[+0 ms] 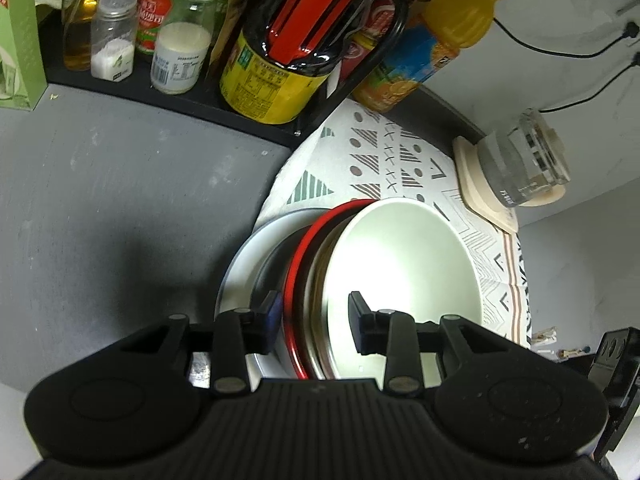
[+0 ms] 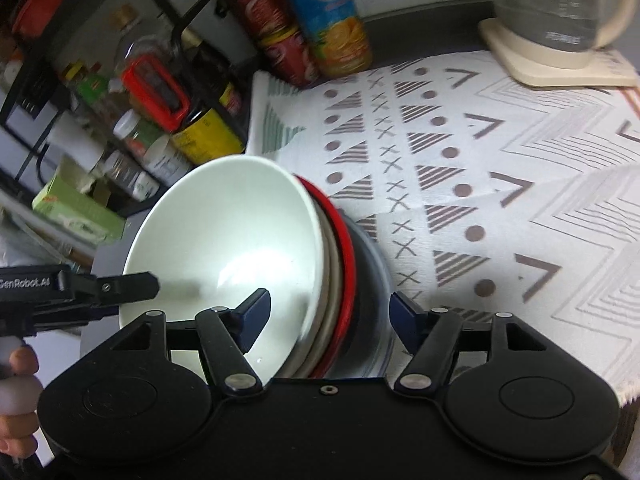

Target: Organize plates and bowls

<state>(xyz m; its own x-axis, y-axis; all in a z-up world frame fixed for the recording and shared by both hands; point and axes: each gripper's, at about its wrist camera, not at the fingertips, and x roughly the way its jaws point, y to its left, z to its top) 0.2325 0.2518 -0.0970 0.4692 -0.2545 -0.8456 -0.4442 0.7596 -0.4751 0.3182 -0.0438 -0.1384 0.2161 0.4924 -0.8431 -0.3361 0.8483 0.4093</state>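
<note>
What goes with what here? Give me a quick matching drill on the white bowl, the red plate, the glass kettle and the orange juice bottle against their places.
Things:
1. white bowl
2. red plate
3. glass kettle
4. orange juice bottle

Places:
A. on a cream base at the cloth's far corner
B. standing beside the red can at the back
C. innermost of the nested stack
D. in the stack, further out than the beige dish

Pairs: 1-C, 2-D, 3-A, 4-B
</note>
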